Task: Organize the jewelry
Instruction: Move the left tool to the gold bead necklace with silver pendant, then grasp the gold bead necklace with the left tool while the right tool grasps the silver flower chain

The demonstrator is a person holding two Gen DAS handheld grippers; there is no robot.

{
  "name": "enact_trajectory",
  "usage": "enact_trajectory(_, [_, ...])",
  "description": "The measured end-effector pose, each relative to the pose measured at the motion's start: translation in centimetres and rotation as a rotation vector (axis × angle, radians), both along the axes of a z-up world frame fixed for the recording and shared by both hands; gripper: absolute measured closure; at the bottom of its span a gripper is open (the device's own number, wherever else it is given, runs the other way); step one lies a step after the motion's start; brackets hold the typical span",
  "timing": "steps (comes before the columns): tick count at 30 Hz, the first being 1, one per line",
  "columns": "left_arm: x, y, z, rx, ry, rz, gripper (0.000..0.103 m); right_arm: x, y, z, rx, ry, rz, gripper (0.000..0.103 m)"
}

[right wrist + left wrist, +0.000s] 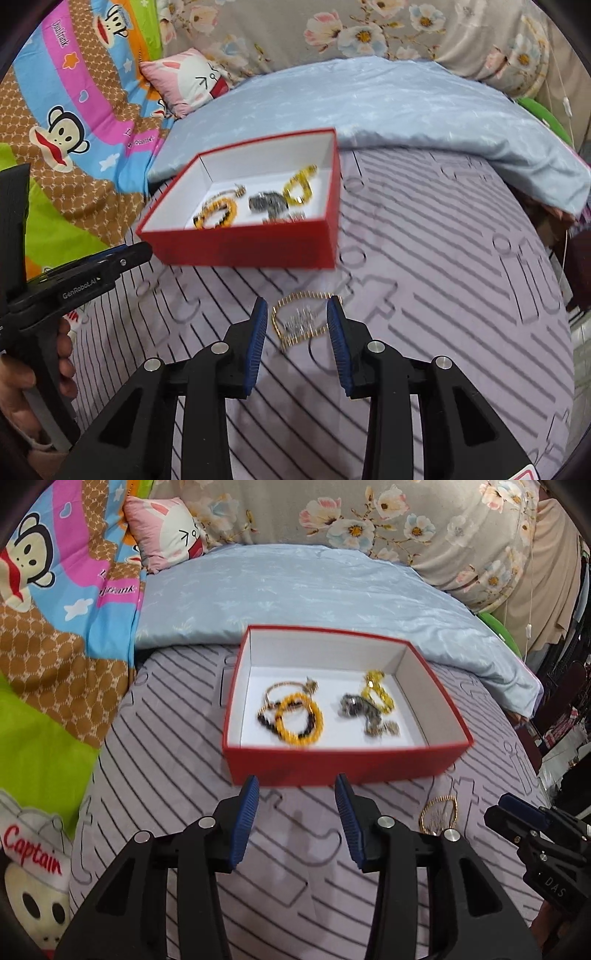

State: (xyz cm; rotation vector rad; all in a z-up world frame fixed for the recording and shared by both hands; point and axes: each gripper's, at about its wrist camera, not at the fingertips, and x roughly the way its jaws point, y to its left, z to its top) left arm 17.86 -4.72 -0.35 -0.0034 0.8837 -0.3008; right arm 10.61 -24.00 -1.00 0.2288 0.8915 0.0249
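So the red box (332, 764) sits open on the striped bed cover (177, 775), up against the blue quilt (332, 587). In the left wrist view its long side runs pretty much across the picture, near wall facing the camera. In the right wrist view the same box (251, 247) looks turned, with its long axis slanting up to the right.

Inside it there's a yellow bead bracelet (301, 722) lying over a dark bead one (269, 723) and a thin bangle (284, 688), all on the left half. On the right half is a grey metal piece (356, 707) and a yellow chain (376, 692) running away from the camera. All of it is a bit blurry.

Still outside the box: a gold bracelet (301, 319) flat on the cover, in front of the box's right end. Right view shows it best, a ring with something sparkly inside, lying between the fingers of the right tool (297, 343), which is part open with the pads not pressing on it. The left view only catches part of that bracelet (439, 814) behind its own finger.

Left tool (295, 821) is also part open with nothing in it, tips just short of the box's near wall. Right view also shows a hand (22, 376) on the left tool's grip, which the left view can't see
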Motion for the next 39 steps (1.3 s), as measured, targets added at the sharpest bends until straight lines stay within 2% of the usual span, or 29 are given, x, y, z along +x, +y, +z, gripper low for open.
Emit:
enact_trajectory(7, [-2.3,-1.0,-1.7,-0.013,0.061,-0.02,0.062,-2.5,-0.9,-2.1,0.013,0.05,-0.033,0.07])
enact_trajectory(15, [-2.3,-6.2,-2.3,-0.076,0.087,-0.117,0.062,-3.8,-2.2,-3.1,0.031,0.073,-0.069,0.07])
enact_trajectory(23, [-0.8,-11.4,-5.1,-0.032,0.111,-0.185,0.064,-4.0,-3.7,-3.6,0.043,0.082,-0.102,0.07])
enact_trajectory(27, [-0.7,-12.3,-5.9,-0.003,0.103,-0.19,0.071,-4.0,-4.3,-3.9,0.051,0.082,-0.109,0.07])
enact_trajectory(29, [-0.8,-12.6,-6.0,0.019,0.09,-0.196,0.078,-4.0,-4.4,-4.0,0.055,0.083,-0.111,0.07])
enact_trajectory(31, [-0.9,-12.7,-6.1,0.021,0.092,-0.211,0.097,-4.0,-4.4,-4.1,0.056,0.084,-0.109,0.07])
enact_trajectory(35, [-1.3,-12.6,-5.9,0.025,0.083,-0.228,0.1,-4.1,-4.3,-4.3,0.063,0.087,-0.106,0.07])
enact_trajectory(39, [-2.1,-11.8,-4.4,-0.018,0.062,-0.23,0.1,-4.3,-4.1,-4.2,0.063,0.084,-0.097,0.07])
